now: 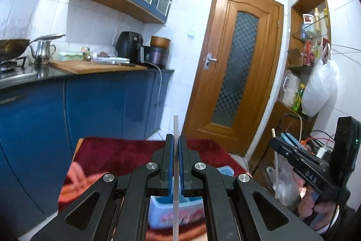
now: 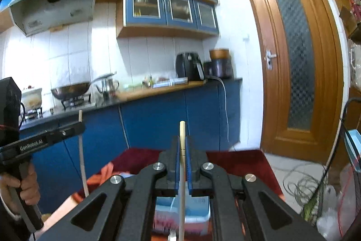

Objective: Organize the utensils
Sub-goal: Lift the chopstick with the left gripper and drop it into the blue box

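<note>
Nearest: left gripper (image 1: pixel 176 162) jaws pinched on a thin white chopstick (image 1: pixel 175 128); right gripper (image 2: pixel 182 164) likewise on a pale wooden chopstick (image 2: pixel 182 134). Both carried upright above the red-clothed surface (image 1: pixel 117 155). Next, probably: lowering into the light-blue plastic box (image 1: pixel 158 211).

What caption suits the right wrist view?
Right claw shut on a chopstick above a blue box.

I am facing white tiled walls (image 2: pixel 74 49), blue cabinets (image 2: pixel 158 121) under a dark counter (image 1: pixel 33 79), and a wooden door (image 1: pixel 239 64) standing closed.
</note>
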Motion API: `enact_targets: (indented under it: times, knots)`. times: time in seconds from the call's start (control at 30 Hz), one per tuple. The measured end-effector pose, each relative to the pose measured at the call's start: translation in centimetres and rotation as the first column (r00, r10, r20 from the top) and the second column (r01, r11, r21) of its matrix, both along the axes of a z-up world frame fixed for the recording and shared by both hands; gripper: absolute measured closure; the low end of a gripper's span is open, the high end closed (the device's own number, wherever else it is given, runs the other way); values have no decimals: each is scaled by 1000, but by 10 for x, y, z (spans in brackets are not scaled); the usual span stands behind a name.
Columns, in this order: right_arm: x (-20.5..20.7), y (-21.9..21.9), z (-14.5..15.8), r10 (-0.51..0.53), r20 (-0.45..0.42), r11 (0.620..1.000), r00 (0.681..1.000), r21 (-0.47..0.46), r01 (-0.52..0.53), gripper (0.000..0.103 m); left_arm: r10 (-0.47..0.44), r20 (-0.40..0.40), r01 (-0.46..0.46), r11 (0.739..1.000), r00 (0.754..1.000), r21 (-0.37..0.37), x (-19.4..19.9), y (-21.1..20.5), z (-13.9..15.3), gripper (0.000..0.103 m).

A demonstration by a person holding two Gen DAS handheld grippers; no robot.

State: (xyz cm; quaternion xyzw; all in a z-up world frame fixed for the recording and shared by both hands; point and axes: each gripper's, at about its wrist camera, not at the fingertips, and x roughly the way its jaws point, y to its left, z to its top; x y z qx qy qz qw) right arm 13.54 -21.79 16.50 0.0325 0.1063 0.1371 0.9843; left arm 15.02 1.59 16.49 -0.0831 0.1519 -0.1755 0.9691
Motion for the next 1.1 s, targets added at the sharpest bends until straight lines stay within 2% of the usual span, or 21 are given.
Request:
enact_targets:
  times: [0.17, 0.33, 0.63, 0.87, 1.1]
  knots:
    - [27, -2, -2, -10, 58, 1000, 998, 17, 9, 96, 25, 45, -26, 999, 999, 18, 20, -21, 6, 99]
    - [56, -10, -12, -7, 72, 997, 997, 79, 1, 96, 78, 89, -82, 996, 993, 41, 37, -35, 3, 99]
    - [87, -8, -31, -31, 136, 997, 990, 71, 22, 96, 128, 95, -137, 987, 987, 89, 63, -52, -24, 99]
    - [94, -4, -50, -22, 113, 1000, 993, 16, 21, 96, 152, 48, -156, 983, 987, 92, 72, -48, -51, 99]
    - [96, 1, -66, 1, 0, 999, 1000, -39, -1, 96, 135, 10, -135, 985, 991, 106, 70, -46, -71, 99]
